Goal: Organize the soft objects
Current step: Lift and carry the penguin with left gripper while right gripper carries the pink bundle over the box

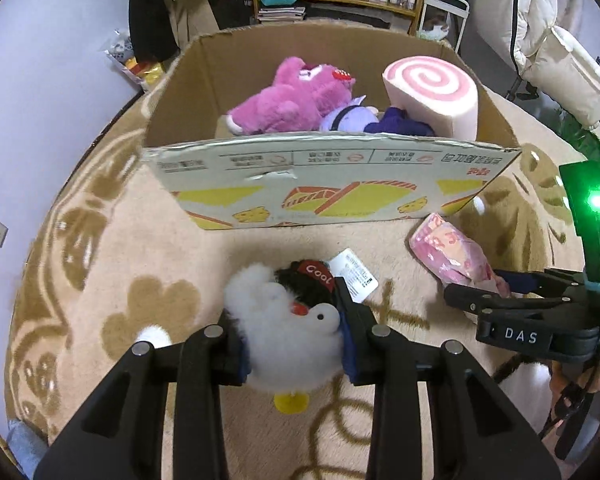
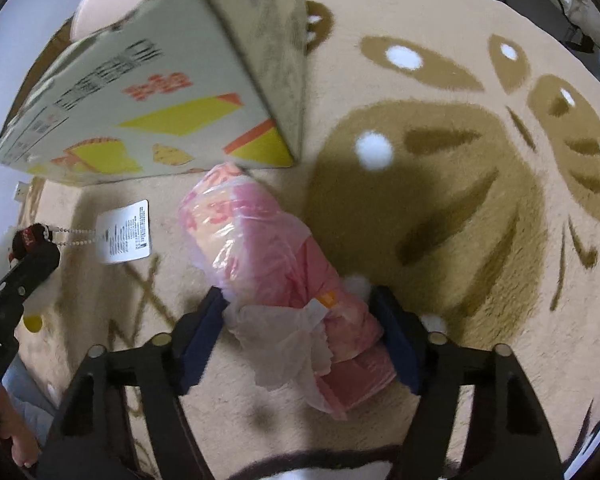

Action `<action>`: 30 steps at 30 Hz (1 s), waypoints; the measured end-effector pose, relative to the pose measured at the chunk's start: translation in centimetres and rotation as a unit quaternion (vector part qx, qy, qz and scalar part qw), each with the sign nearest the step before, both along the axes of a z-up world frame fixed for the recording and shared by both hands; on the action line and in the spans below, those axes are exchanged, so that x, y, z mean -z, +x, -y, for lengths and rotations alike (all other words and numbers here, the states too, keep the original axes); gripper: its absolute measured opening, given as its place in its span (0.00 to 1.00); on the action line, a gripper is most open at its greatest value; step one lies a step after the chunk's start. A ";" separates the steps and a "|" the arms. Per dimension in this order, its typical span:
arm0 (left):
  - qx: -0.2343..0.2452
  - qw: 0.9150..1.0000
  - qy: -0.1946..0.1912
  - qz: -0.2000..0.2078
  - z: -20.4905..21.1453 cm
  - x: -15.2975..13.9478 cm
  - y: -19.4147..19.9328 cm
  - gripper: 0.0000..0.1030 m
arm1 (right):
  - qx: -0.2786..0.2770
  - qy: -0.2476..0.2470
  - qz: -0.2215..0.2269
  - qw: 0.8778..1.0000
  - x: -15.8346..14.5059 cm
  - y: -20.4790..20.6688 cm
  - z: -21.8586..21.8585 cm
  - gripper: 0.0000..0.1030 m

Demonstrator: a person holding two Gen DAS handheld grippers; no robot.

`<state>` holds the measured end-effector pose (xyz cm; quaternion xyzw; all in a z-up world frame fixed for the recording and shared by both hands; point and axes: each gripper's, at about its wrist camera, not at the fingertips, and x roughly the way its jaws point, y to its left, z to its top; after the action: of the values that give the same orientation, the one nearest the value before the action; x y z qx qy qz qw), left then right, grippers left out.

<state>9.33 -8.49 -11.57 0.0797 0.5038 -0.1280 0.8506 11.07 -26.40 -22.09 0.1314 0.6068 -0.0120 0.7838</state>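
1. On a beige patterned rug (image 1: 148,248) before an open cardboard box (image 1: 332,184), the left gripper (image 1: 292,344) is clamped on a white plush duck (image 1: 288,336) wearing a dark cap marked "Cool"; its paper tag (image 1: 354,276) trails on a bead chain toward the box.

2. The right gripper (image 2: 300,344) straddles a pink plastic-wrapped soft bundle (image 2: 276,264) lying on the rug; the blue pads (image 2: 202,332) sit at either side of its near end, the left one apparently touching the wrap, but whether the right pad presses in cannot be told.

3. The bundle's long axis runs away from the right gripper, up and to the left, its far end just beside the box's near corner. The box lies straight ahead of both tools, and the left gripper, duck in hand, looks to be the nearer to the box's front wall.

4. Already inside the box: a magenta plush animal (image 1: 288,96), a purple plush figure (image 1: 364,120) and a pink swirl-roll cushion (image 1: 436,92).

5. The duck's lower body is masked by the jaws, only a yellow foot (image 1: 291,402) showing; the box floor is mostly hidden behind its front wall; the right wrist view is motion-blurred around the box.
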 end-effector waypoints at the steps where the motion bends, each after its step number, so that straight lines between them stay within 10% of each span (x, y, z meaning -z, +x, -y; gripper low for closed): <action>1: -0.002 1.000 0.001 0.004 -0.5 -0.4 0.1 0.31 | -0.006 0.010 0.003 1.000 -0.2 -0.1 -0.3 0.64; 30: -0.043 0.984 0.000 0.171 -3.8 -10.2 -2.4 0.31 | -0.030 0.060 0.232 0.970 -15.3 -6.6 -0.8 0.55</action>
<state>6.98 -4.70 -1.33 0.0788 0.3541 -0.0762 0.9288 4.51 -25.57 -6.80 0.1592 0.4116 0.0784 0.8939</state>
